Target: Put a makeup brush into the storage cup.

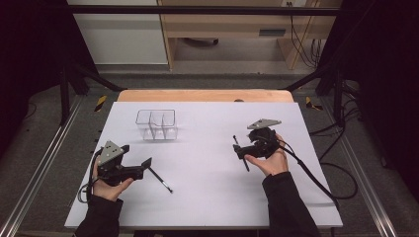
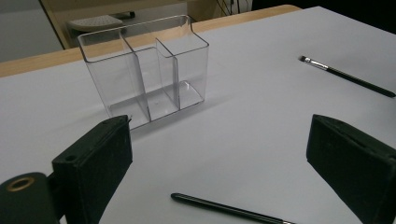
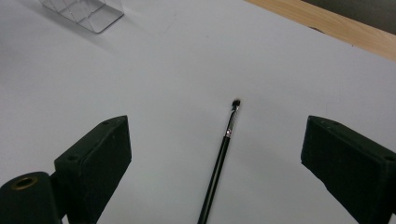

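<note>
Right claw (image 3: 215, 154) open, jaws wide, straddling a thin black brush (image 3: 219, 168) flat on the bench (image 1: 207, 197); long axis runs fwd between the jaws, bristles away. Left claw (image 1: 147, 164) also open, second brush (image 1: 161, 180) just beside it. Clear organizer (image 1: 157, 124) well apart.

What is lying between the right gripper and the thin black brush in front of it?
Nothing visible. In the right gripper view, the right gripper is open and the brush lies alone on the bare white table, running between the jaws. The clear organizer stands well off to the side.
</note>
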`<action>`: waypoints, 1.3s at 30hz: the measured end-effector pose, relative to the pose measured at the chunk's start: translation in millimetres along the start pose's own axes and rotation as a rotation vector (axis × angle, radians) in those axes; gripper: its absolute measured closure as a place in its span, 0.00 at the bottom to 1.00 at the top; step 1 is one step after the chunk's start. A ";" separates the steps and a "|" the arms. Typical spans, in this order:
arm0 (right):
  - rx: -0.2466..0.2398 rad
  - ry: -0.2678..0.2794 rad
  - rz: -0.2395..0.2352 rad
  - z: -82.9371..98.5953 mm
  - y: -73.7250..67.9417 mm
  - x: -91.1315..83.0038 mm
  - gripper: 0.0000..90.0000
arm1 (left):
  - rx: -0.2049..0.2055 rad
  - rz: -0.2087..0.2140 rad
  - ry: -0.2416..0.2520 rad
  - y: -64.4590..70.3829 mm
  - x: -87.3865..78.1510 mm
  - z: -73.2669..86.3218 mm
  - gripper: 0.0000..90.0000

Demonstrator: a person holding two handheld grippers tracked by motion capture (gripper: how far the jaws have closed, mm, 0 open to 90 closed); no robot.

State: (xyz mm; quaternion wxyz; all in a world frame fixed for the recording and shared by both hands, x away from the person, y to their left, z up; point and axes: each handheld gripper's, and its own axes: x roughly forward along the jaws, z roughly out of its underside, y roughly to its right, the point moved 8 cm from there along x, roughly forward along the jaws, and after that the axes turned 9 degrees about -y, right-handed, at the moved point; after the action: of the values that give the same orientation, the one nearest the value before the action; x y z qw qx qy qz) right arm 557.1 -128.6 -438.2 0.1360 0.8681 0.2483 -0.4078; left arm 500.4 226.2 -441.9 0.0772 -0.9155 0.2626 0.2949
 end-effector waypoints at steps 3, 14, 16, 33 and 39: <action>0.005 -0.024 -0.002 -0.9 0.0 6.2 0.10 | 0.000 0.000 0.001 0.1 -0.3 -0.2 0.07; -0.001 -0.130 0.003 4.4 4.1 29.5 0.13 | 0.003 -0.002 -0.004 0.3 0.8 0.4 0.07; -0.003 -0.148 0.006 5.3 5.2 33.1 0.15 | 0.001 -0.002 -0.003 -0.2 0.6 0.4 0.07; 0.003 -0.251 0.033 12.3 12.0 61.1 0.28 | 0.003 0.000 -0.009 -0.5 1.4 1.1 0.07; 0.006 -0.281 0.040 15.6 13.2 68.9 0.35 | 0.003 0.001 -0.008 -0.7 1.0 1.0 0.07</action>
State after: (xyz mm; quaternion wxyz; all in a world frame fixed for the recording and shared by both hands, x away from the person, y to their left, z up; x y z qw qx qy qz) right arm 591.7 -124.4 -501.0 0.1751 0.8076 0.2081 -0.5233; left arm 500.9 226.7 -443.3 0.0793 -0.9141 0.2633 0.2981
